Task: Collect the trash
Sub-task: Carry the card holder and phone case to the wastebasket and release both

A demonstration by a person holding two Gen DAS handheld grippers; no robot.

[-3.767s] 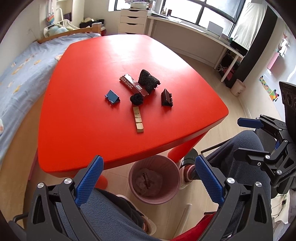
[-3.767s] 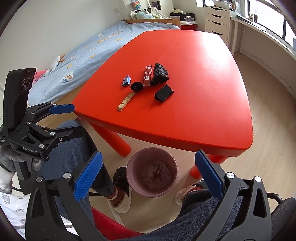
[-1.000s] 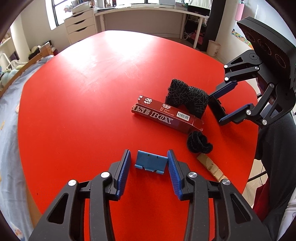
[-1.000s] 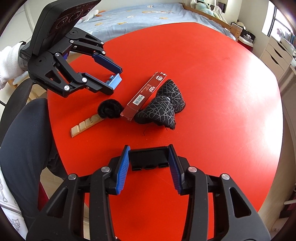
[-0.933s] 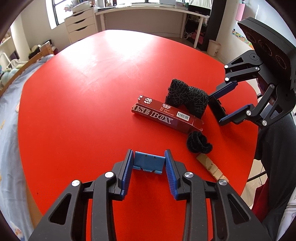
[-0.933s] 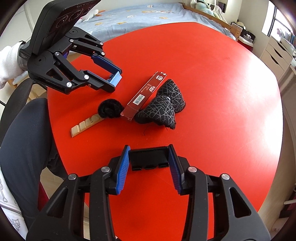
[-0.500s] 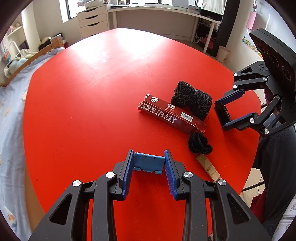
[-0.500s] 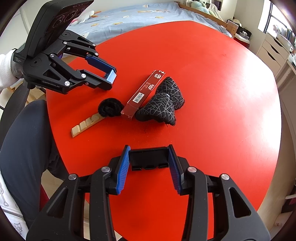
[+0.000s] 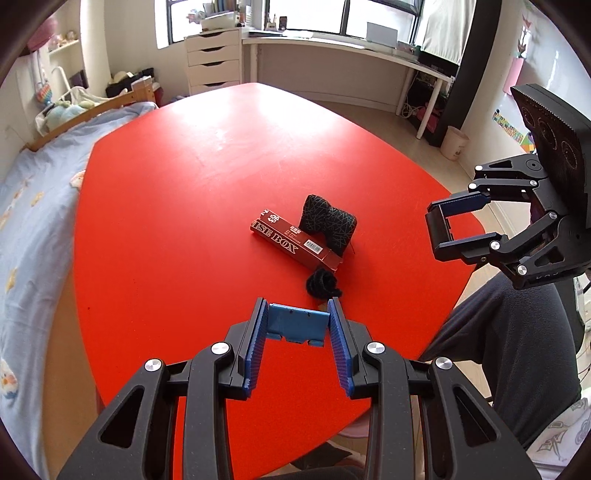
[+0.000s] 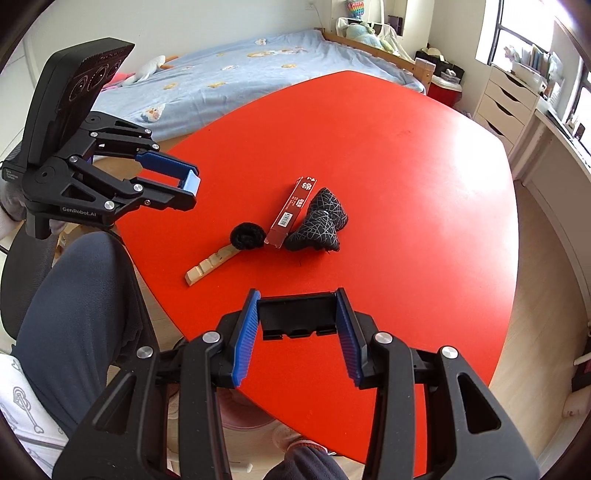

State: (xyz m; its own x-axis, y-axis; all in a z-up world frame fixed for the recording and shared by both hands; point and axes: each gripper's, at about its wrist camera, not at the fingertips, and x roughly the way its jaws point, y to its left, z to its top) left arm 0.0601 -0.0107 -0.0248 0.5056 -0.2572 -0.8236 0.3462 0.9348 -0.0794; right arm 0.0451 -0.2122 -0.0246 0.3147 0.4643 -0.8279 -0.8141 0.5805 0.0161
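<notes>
Daylight pours through wide windows (image 9: 314,16) over a long white desk (image 9: 343,50) and white drawer unit (image 9: 213,61); a wooden-framed bed with pale blue patterned sheets (image 10: 236,79) lines the wall, pale wood floor (image 10: 546,314) below.

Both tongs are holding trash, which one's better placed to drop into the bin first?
Probably the right. The right tongs, shut on the black piece, hang near the table edge with the pink bin showing just below; left tongs hold the blue piece.
</notes>
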